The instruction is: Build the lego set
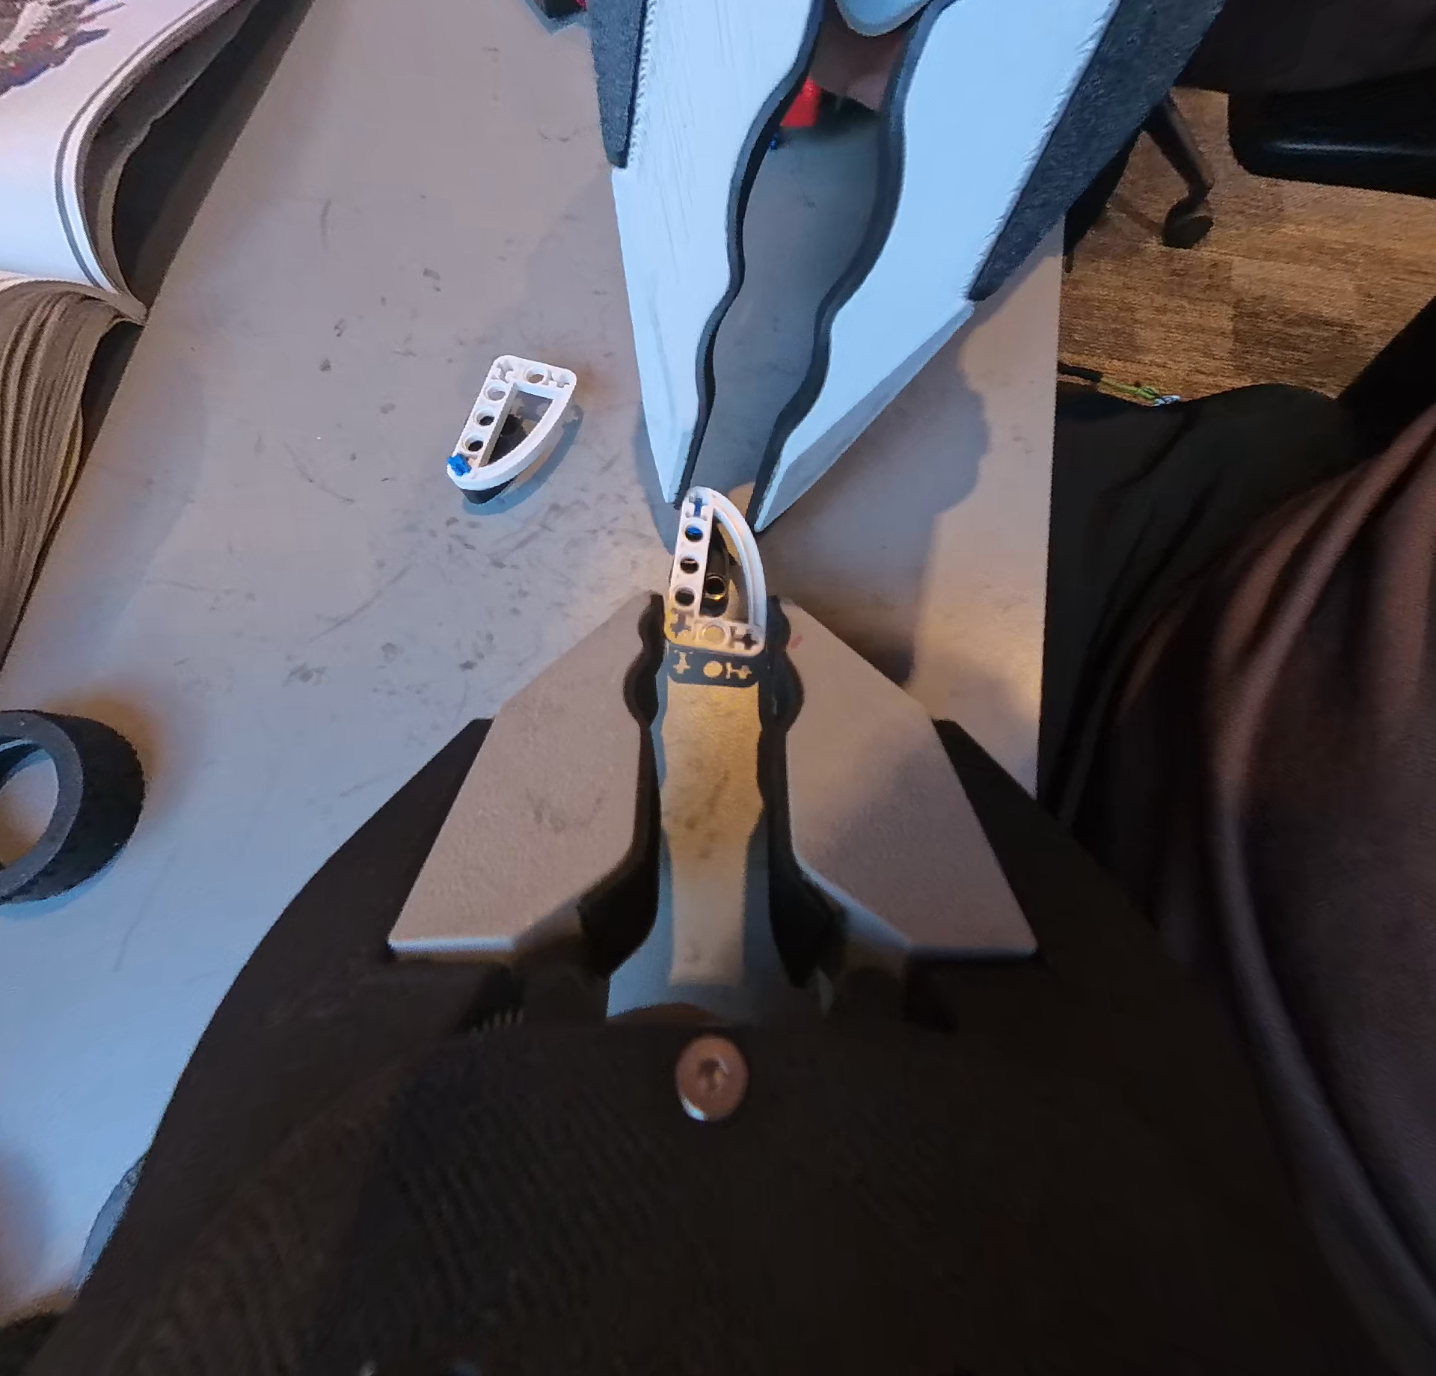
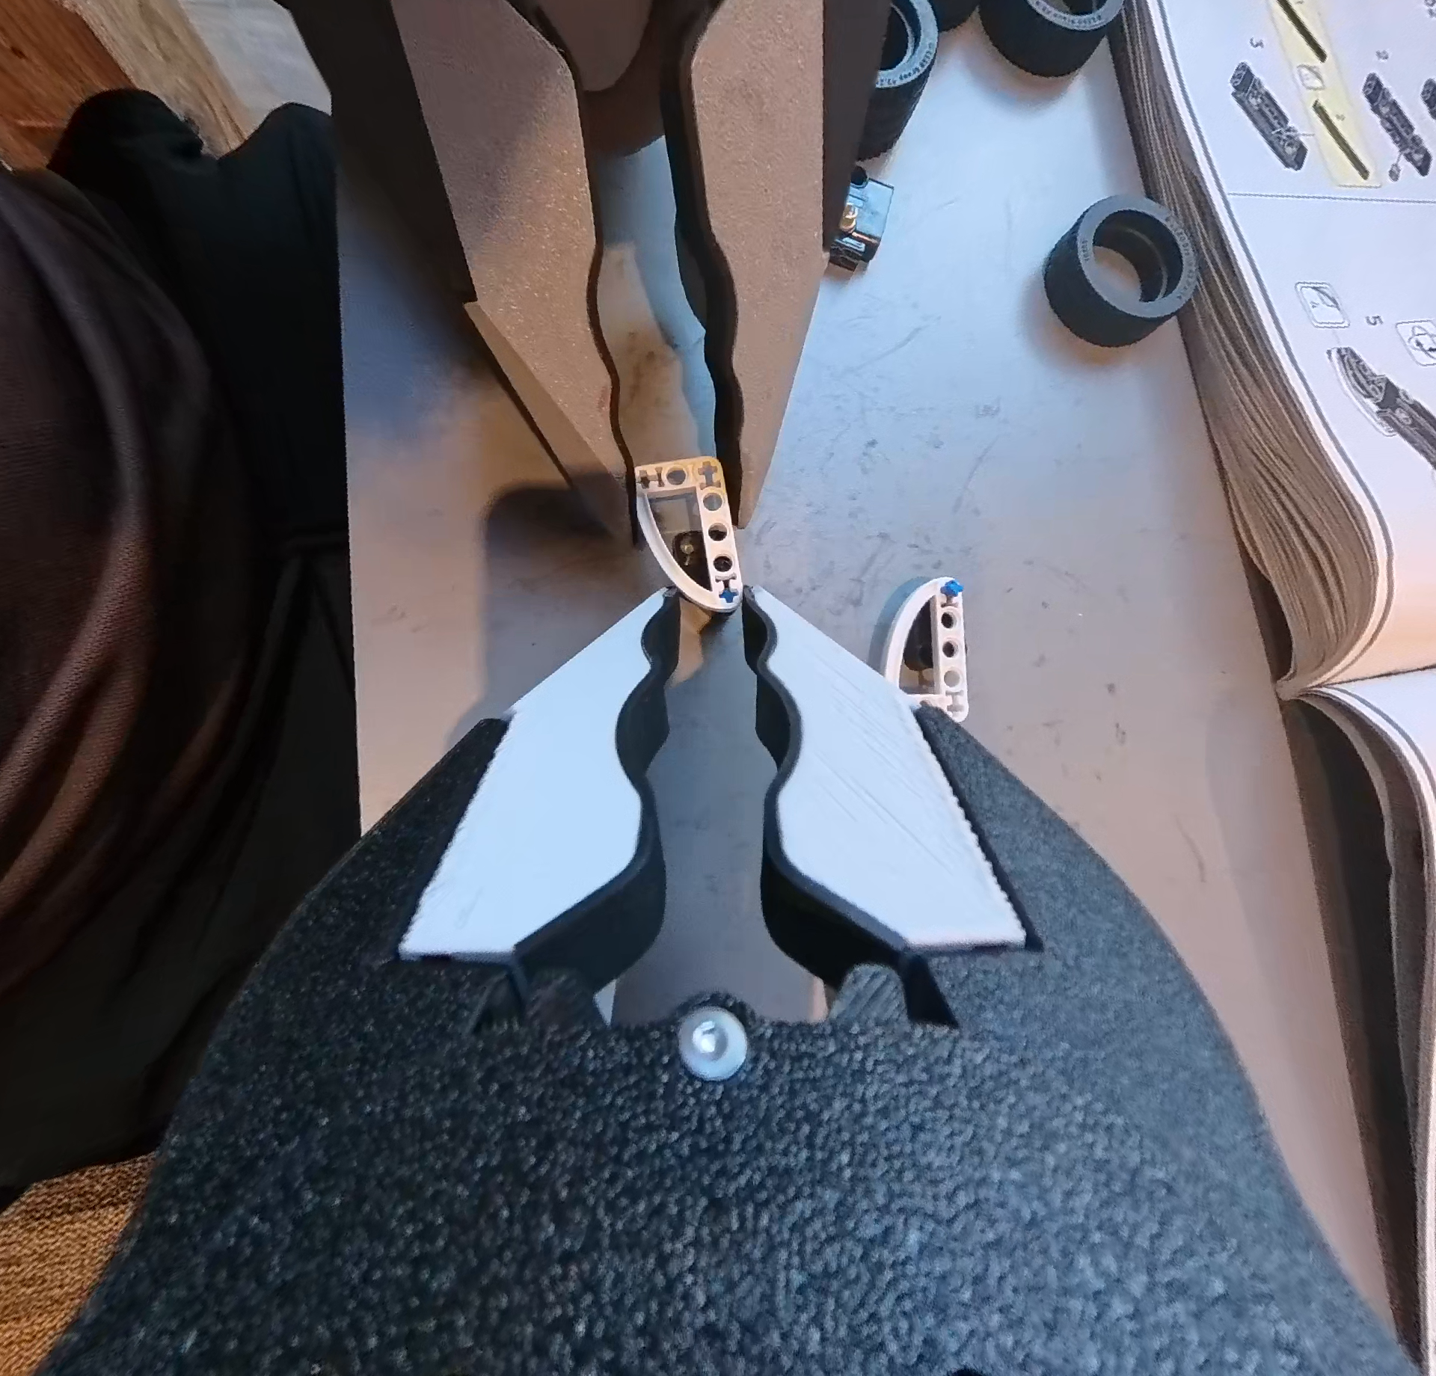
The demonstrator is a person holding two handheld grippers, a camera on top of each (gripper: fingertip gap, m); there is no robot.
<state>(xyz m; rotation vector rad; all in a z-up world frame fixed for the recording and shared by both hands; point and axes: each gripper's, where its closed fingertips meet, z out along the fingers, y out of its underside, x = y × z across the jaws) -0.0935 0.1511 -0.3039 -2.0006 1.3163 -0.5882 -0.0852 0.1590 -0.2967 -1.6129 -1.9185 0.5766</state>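
- Between the two tongs, above the scuffed grey table [image 1: 311,562]: white curved lego panel with a row of pin holes [image 1: 711,573], held off the surface.
- My left gripper [image 1: 711,639], tan-faced fingers, is pinched on the panel's short holed end; firm hold from both views.
- My right gripper [image 2: 705,608], pale grey fingers with black wavy edging, has its tips right at the pointed end with the blue pin [image 2: 728,597]. Jaws narrow; whether they actually clamp that tip or only touch it, cannot tell.
- A second matching white curved panel [image 1: 509,426], also with a blue pin, lies on the table just beside the work, apart from the held one.
- Black rubber tyres [image 2: 1119,282] loose on the table, unmounted; open instruction booklet [image 2: 1282,329] alongside.
- Judgement: early stage. Two small panel sub-assemblies exist; no chassis visible, wheels untouched. Most of the build remains.
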